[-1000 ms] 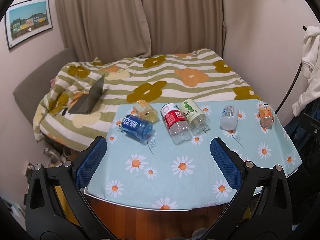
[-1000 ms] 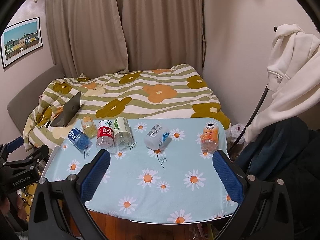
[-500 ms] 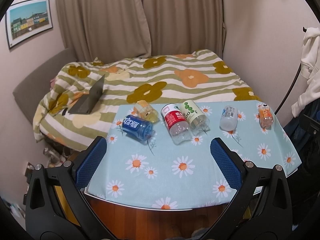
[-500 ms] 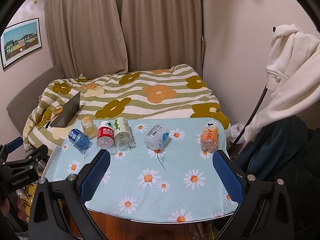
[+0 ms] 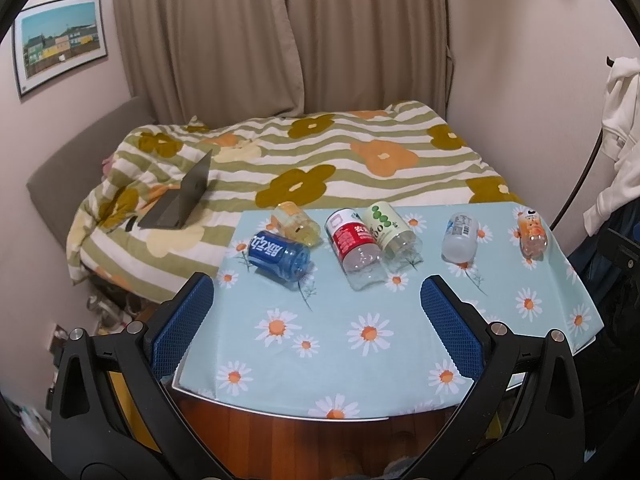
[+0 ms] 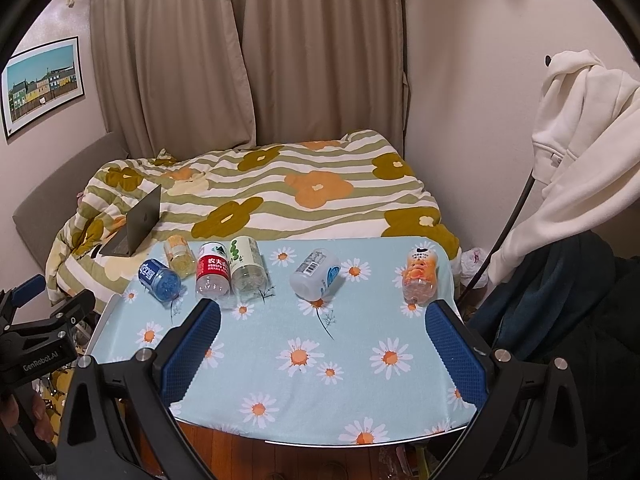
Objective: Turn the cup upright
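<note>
Left wrist: six toppled cylindrical plastic cups (image 5: 279,254).

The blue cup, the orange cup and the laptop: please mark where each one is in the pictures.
blue cup (image 5: 277,255), left wrist view, on its blue label.
orange cup (image 6: 420,275), right wrist view, on its orange printed side.
laptop (image 6: 145,213), right wrist view, on the back of its lid.

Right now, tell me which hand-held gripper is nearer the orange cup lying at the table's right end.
Right. The right hand-held gripper has the orange cup just beyond its right finger; the left hand-held gripper sits toward the table's left, far from it.
</note>
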Demonstrator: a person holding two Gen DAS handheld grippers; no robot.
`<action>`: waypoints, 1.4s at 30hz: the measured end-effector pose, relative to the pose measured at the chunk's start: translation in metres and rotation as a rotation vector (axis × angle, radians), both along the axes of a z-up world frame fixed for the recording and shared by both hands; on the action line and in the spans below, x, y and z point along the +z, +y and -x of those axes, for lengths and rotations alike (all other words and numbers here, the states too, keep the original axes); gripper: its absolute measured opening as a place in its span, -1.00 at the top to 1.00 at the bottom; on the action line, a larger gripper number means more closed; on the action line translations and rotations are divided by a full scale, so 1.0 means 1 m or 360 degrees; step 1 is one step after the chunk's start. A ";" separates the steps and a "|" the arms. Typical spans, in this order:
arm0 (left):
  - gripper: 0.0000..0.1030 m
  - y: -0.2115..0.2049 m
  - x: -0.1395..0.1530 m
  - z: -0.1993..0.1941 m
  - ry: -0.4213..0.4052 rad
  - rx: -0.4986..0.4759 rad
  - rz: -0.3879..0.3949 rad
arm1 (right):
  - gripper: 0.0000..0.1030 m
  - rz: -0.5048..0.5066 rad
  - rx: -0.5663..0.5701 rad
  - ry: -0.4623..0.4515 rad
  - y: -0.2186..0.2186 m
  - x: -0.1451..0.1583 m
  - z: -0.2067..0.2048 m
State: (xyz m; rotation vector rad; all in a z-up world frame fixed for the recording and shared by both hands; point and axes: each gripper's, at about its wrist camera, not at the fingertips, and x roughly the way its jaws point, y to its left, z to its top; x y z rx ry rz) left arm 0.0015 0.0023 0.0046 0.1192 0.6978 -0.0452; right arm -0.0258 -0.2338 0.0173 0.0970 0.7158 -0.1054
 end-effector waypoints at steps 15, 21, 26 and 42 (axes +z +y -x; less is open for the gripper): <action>-1.00 -0.002 0.009 -0.010 0.0020 -0.0068 0.0006 | -0.99 -0.0002 -0.0020 0.0003 0.001 0.005 -0.001; -1.00 -0.014 0.008 -0.027 0.0064 -0.0242 -0.0003 | -0.99 -0.0025 -0.0146 0.0041 -0.010 0.015 -0.003; -1.00 -0.038 0.006 -0.042 0.0063 -0.0376 0.0002 | -0.99 0.0018 -0.0261 0.0071 -0.020 0.011 -0.003; -1.00 -0.159 -0.057 -0.159 0.0360 -0.0546 -0.0026 | -0.99 -0.0074 -0.0375 0.0284 -0.110 -0.059 -0.088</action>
